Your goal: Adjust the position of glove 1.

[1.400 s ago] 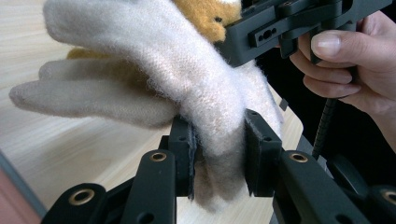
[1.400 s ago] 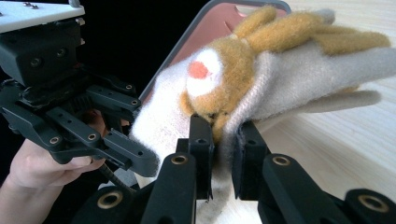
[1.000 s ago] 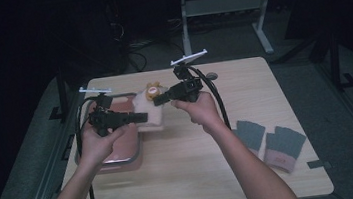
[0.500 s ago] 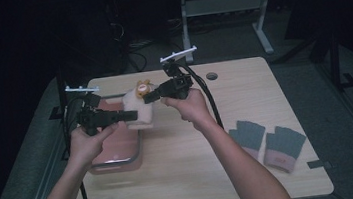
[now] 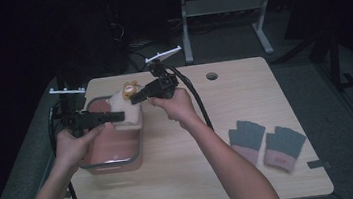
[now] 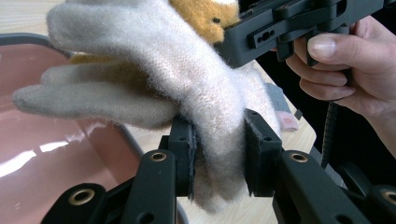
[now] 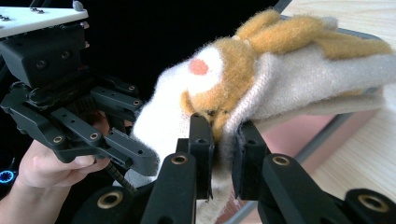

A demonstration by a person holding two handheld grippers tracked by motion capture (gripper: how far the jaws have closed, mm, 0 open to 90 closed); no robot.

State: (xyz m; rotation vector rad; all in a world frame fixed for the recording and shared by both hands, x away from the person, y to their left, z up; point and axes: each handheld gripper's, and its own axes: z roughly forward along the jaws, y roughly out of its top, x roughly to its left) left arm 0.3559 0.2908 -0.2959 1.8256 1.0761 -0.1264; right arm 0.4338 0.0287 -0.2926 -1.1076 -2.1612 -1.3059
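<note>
Glove (image 5: 126,110) btwn both tools, over tub (image 5: 113,159)

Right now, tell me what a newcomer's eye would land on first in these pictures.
First, the fluffy cream glove with an orange animal face, held in the air between both claws over the pink tub at the table's left. The left claw pinches its cuff edge and the right claw grips by the face. Next, the pair of grey fingerless gloves lying flat near the table's right edge.
</note>
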